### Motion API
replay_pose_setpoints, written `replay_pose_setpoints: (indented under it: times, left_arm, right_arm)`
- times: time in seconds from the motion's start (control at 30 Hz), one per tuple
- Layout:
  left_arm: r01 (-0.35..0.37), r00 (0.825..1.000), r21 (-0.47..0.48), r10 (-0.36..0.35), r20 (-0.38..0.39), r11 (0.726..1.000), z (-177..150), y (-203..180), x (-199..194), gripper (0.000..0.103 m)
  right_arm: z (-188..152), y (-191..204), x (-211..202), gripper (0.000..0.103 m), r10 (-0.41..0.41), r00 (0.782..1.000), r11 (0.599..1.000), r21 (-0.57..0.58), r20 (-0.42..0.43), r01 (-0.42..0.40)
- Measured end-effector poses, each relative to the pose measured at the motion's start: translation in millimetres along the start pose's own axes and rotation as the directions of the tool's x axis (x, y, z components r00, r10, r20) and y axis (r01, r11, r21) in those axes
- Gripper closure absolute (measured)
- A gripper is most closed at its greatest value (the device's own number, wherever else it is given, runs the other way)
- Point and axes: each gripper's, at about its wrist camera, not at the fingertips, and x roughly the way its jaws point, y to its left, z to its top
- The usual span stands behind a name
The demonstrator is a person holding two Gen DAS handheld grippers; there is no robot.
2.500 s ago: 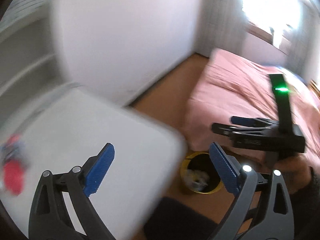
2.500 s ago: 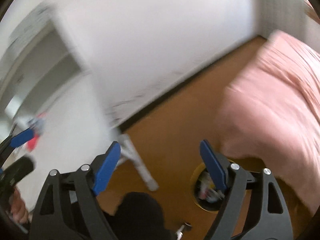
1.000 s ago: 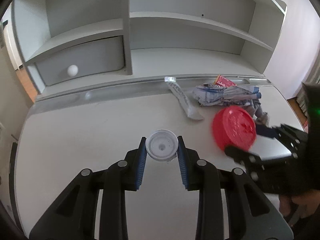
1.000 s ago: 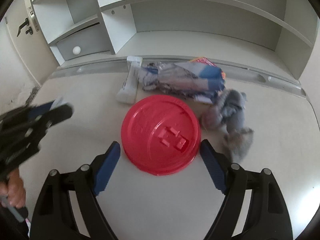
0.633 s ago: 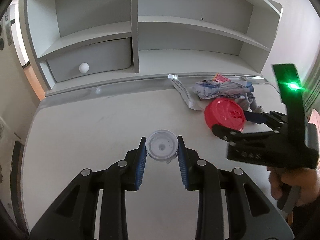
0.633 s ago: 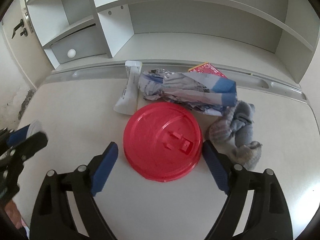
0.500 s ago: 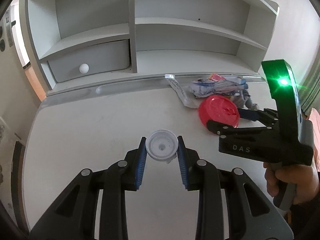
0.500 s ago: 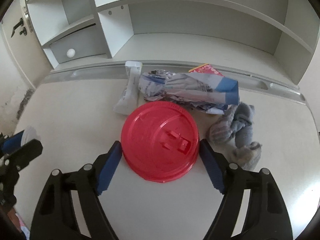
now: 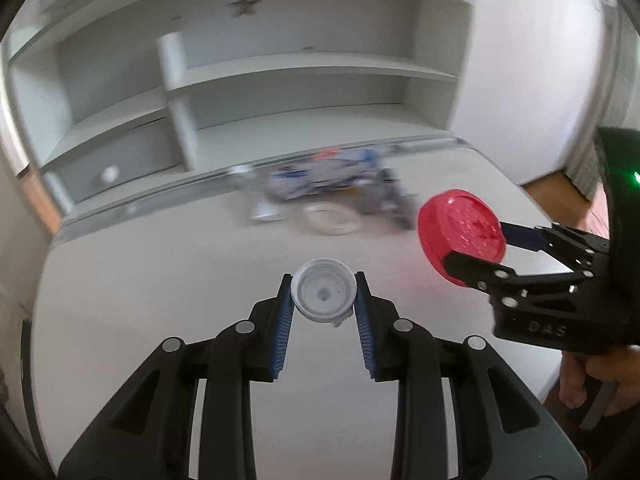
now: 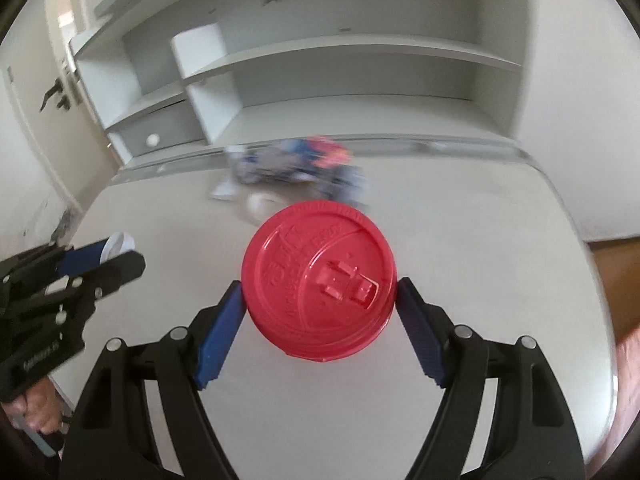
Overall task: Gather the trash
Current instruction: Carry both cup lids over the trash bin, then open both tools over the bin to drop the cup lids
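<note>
Desk (image 9: 160,280): white top, with a shelf unit (image 10: 320,80) along its far edge. Both grippers are held above the desk.

Trash pile (image 10: 296,168): blurred wrappers and crumpled paper lying on the desk at 12 o'clock from both grippers, near the far edge and well apart from either. Individual items cannot be told apart.

Red lid (image 10: 320,284): clamped by its rim in the right gripper (image 10: 320,300), flat face tilted toward the camera, lifted clear of the desk. In the left view it sits at 3 o'clock (image 9: 460,236), with the right gripper (image 9: 476,252) beside it.

White cap (image 9: 323,297): clenched edge-on in the left gripper (image 9: 323,300), hollow side facing the camera. In the right view the left gripper (image 10: 104,256) shows at 9 o'clock.

Governing relation: both grippers are loaded, and no bin appears in either view. Judgement: neither gripper can take from the pile at 12 o'clock until its load is dropped; the coming move is likely a carry away from the desk, not a reach forward.
</note>
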Motion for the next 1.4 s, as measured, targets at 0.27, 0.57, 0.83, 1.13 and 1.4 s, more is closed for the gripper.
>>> replay_pose_setpoints:
  times: [0.27, 0.57, 0.83, 1.13, 1.4]
  left_arm:
    - [0.199, 0.980, 0.181, -0.200, -0.015, 0.963, 11, -137, 18, 0.074]
    - [0.448, 0.892, 0.368, -0.436, -0.122, 0.815, -9, -308, 35, 0.074]
    - [0.568, 0.820, 0.485, -0.511, -0.259, 0.665, -54, -417, 50, 0.074]
    - [0.619, 0.784, 0.516, -0.506, -0.358, 0.592, -86, -478, 74, 0.074]
    - [0.637, 0.770, 0.521, -0.499, -0.397, 0.568, -100, -493, 82, 0.074]
  right_arm:
    - [-71, -127, -75, 0.029, -0.192, 0.981, 0.960, 0.212, 0.023, 0.183]
    - [-196, -269, -153, 0.029, -0.392, 0.918, 0.766, 0.533, -0.057, 0.360]
    - [-302, -345, -166, 0.028, -0.398, 0.889, 0.580, 0.689, -0.225, 0.434]
    - [-376, -383, -141, 0.028, -0.268, 0.879, 0.494, 0.727, -0.394, 0.477]
    - [-386, -386, -148, 0.027, -0.258, 0.898, 0.497, 0.748, -0.357, 0.440]
